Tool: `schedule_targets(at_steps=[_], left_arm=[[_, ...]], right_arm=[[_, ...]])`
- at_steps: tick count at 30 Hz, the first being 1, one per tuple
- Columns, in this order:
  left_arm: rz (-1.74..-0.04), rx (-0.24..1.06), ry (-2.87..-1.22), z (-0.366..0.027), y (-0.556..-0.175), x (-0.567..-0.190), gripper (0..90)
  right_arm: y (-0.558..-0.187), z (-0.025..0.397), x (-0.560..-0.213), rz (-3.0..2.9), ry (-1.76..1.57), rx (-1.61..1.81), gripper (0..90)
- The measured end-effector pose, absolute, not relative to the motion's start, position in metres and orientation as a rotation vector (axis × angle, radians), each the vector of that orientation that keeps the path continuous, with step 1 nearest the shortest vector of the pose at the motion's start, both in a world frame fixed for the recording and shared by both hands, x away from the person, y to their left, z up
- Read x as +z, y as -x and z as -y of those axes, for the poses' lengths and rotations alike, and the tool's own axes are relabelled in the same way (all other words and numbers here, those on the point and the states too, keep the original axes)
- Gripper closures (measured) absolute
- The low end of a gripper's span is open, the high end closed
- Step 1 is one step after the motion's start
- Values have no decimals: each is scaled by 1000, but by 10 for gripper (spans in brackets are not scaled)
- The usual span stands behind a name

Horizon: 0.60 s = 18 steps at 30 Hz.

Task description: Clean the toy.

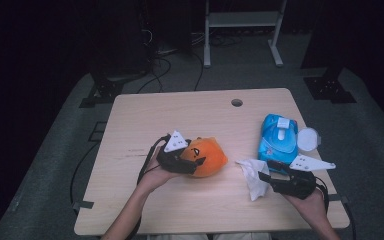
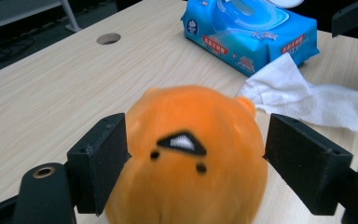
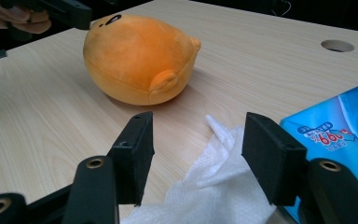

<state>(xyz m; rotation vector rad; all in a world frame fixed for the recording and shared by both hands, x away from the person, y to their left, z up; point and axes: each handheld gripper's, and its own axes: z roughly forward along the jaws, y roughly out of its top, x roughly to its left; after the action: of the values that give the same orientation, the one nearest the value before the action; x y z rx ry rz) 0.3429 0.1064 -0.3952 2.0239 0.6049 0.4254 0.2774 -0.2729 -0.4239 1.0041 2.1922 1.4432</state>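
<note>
Orange plush toy (image 1: 207,156) sits mid-tabletop between my left gripper (image 2: 196,154) fingers, which look pressed on it, so I'd steady it while the right gripper (image 3: 196,154), fingers spread, closes on the white wipe (image 3: 214,186) at four o'clock.

The high view looks forward and down from above the person's side, taking in the whole table (image 1: 180,115) from some way off. The left gripper view sits low and close behind the orange plush toy (image 2: 186,154), facing across toward the blue wipes pack (image 2: 251,39). The right gripper view, also low, faces back toward that toy over the white wipe (image 3: 214,186). All three share toy, wipe and pack.
</note>
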Motion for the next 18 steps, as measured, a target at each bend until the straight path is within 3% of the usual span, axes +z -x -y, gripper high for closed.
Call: schedule_targets(at_steps=[18], left_arm=[[-651,401,-1995,-153,-308,-402,178]], right_arm=[[-279,278,-428,-2193,-1044,1427,387]])
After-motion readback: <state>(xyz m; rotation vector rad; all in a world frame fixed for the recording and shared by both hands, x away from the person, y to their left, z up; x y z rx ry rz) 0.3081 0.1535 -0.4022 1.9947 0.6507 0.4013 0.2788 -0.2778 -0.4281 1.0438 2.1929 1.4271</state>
